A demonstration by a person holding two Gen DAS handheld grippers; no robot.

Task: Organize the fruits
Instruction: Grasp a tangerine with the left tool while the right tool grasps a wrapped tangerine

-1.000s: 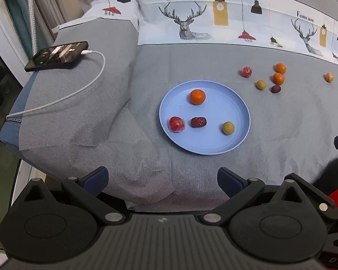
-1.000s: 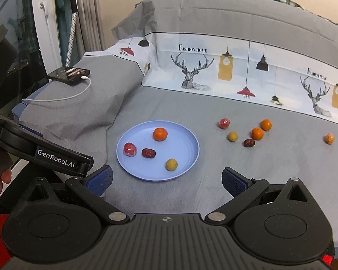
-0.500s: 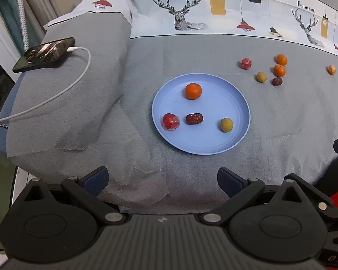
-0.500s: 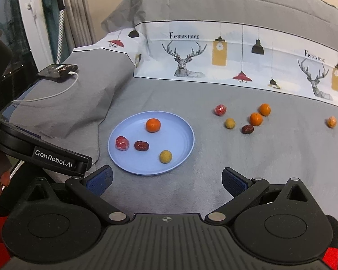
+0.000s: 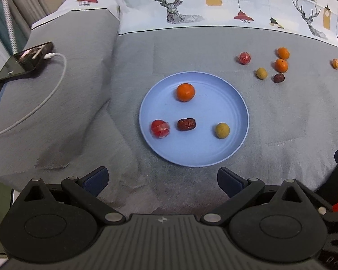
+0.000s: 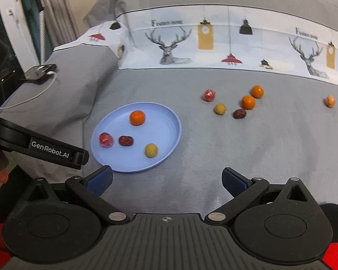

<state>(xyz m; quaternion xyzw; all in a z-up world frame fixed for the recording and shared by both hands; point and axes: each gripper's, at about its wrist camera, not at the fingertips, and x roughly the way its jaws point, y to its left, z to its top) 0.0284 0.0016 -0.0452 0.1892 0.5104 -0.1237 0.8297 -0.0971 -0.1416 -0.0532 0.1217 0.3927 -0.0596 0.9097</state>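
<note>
The blue plate (image 5: 234,103) on the bed holds an orange (image 5: 185,92), a red fruit (image 5: 160,128), a date (image 5: 186,124) and a yellow fruit (image 5: 222,130). Six more fruits (image 5: 281,65) lie far right. Left tongs (image 5: 162,177) and right tongs (image 6: 166,177) gape empty.

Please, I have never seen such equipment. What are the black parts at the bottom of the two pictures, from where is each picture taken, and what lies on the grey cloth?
The black parts are hand-held grippers, one in each of a person's hands. Each carries a wide-angle camera that looks forward along its two blue-tipped fingers, so each picture shows its own gripper at the bottom. One picture comes from the left gripper, the other from the right gripper. Both stand open and hold nothing.

On the grey bed cover lies a blue plate with four pieces on it: an orange, a wrapped red fruit, a dark red date and a small yellow-brown fruit. Six more small fruits lie loose on the cover, to the right of the plate and farther away. At the far left a phone lies with a white cable plugged in.
</note>
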